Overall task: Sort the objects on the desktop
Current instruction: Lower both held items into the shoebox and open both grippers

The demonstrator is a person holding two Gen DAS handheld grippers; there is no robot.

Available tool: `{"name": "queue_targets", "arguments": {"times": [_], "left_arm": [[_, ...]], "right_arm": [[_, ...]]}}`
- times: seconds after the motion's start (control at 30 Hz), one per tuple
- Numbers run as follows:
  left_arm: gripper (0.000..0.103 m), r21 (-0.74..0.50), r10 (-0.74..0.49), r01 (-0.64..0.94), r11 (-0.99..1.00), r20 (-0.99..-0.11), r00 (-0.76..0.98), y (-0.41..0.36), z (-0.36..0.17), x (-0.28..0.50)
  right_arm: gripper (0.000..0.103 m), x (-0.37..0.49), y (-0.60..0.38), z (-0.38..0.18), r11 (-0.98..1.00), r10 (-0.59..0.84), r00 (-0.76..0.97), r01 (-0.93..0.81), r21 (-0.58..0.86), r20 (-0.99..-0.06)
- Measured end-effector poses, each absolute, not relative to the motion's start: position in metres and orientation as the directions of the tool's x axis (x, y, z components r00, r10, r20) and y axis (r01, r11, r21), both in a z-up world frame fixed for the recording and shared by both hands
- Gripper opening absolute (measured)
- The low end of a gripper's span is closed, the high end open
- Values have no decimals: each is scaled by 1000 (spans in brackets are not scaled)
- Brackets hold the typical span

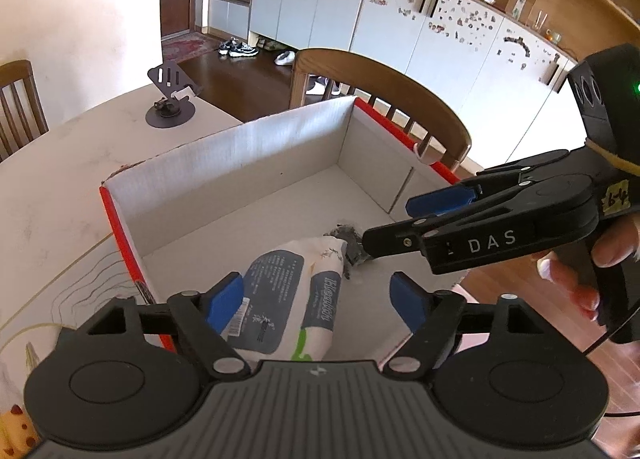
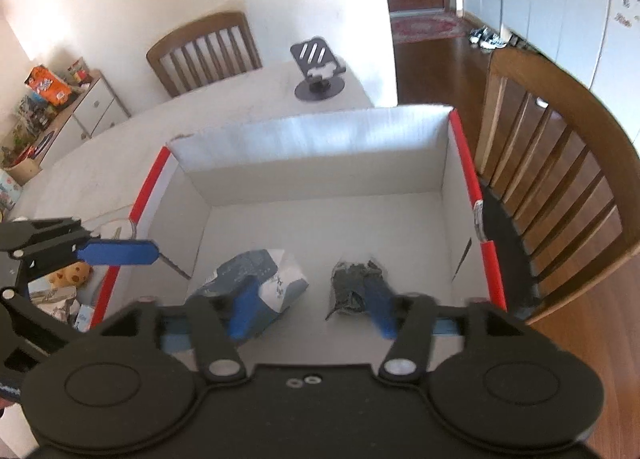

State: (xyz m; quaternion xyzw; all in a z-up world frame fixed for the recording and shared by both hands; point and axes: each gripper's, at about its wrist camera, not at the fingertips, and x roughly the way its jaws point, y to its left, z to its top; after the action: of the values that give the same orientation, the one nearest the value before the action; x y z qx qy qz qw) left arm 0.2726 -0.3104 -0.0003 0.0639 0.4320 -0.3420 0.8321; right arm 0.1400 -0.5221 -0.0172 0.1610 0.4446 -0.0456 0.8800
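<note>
A white cardboard box with red edges stands on the table. On its floor lie a white and blue tissue pack and a crumpled grey wad, a little apart. My left gripper hovers open above the pack, its blue pads clear of it. My right gripper reaches in from the right, open, its tips over the wad. In the right wrist view the right gripper stands open over the pack and the wad. One blue finger of the left gripper shows at the box's left edge.
A black phone stand sits on the pale table beyond the box. A wooden chair stands close against the box's right side, another chair at the far side. A small plush bear and packets lie left of the box.
</note>
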Motion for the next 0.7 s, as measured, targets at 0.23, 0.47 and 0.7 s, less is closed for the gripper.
{"name": "queue_targets", "arguments": {"times": [0.23, 0.47, 0.7], "left_arm": [[98, -203, -543, 634, 746, -736, 404, -298, 10, 258], [103, -234, -600, 655, 718, -685, 413, -282, 24, 241], [103, -245, -635, 674, 697, -646, 423, -262, 39, 229]], "right_arm": [[68, 132, -509, -10, 942, 38, 614, 242, 234, -788], [79, 120, -490, 2, 936, -3, 639, 272, 222, -769], [81, 106, -470, 17, 921, -35, 671, 308, 236, -741]]}}
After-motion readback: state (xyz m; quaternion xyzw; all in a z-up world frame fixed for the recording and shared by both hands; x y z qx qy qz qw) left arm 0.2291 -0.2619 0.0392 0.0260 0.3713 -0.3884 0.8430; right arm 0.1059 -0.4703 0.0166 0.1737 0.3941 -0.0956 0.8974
